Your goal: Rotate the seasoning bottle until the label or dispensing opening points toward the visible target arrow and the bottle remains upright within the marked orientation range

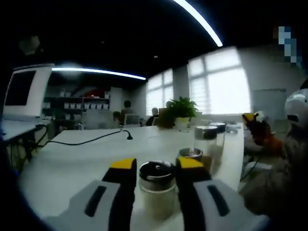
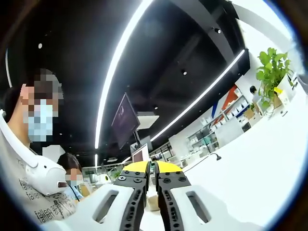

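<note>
On a white table (image 1: 72,159) in a bright office, the left gripper (image 1: 157,169) brackets the upright seasoning bottle (image 1: 157,185), jaws at its sides, contact unclear. The right gripper (image 2: 153,168) hangs nearly closed, empty. Judging by this, the grasp is being set; next comes a firm, level twist.

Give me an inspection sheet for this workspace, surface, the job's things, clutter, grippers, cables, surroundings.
Surface: white table, broad and mostly bare.
Job's things: seasoning bottle upright, metal cap, between the left gripper's jaws; no target arrow seen.
Clutter: two more shakers behind it, potted plant further back.
Grippers: left gripper jaws close on both sides of the bottle, contact unclear; right gripper nearly shut, raised, holding nothing.
Cables: black cable lying across the table.
Surroundings: office, bright windows, ceiling light strips, person in a mask.
</note>
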`<action>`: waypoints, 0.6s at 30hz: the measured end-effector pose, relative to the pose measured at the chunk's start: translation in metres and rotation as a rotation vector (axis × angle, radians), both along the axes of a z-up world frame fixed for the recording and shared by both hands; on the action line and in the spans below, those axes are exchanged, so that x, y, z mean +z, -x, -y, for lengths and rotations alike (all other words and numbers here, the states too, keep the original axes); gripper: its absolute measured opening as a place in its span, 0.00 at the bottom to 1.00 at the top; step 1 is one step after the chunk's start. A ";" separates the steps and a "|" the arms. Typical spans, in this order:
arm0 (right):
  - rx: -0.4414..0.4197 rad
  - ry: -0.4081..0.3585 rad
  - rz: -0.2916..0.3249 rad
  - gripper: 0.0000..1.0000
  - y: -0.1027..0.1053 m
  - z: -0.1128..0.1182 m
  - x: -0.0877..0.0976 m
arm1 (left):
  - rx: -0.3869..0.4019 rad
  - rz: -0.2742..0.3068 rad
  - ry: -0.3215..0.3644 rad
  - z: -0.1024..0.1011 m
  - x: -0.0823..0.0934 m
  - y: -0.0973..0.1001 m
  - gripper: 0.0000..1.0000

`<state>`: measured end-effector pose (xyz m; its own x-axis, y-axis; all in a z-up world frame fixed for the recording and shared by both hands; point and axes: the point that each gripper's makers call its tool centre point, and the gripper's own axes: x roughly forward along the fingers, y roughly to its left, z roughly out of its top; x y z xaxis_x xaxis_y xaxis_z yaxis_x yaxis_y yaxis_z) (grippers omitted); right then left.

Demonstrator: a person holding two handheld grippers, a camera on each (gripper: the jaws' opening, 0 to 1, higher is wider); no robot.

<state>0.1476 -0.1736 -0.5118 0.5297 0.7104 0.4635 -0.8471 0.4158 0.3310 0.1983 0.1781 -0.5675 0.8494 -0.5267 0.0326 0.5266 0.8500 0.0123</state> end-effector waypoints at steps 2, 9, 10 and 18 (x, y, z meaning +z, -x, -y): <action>0.002 0.003 0.000 0.02 0.000 0.000 -0.001 | -0.007 -0.003 -0.012 0.002 0.000 0.000 0.32; 0.002 0.002 -0.005 0.02 0.000 -0.001 -0.002 | -0.026 -0.008 -0.023 0.003 -0.001 0.002 0.31; 0.003 0.002 -0.005 0.02 0.000 -0.001 -0.002 | -0.035 -0.010 -0.023 0.004 -0.001 0.003 0.31; 0.019 0.001 -0.001 0.02 0.002 -0.004 -0.001 | -0.111 -0.017 -0.023 0.005 -0.001 0.002 0.31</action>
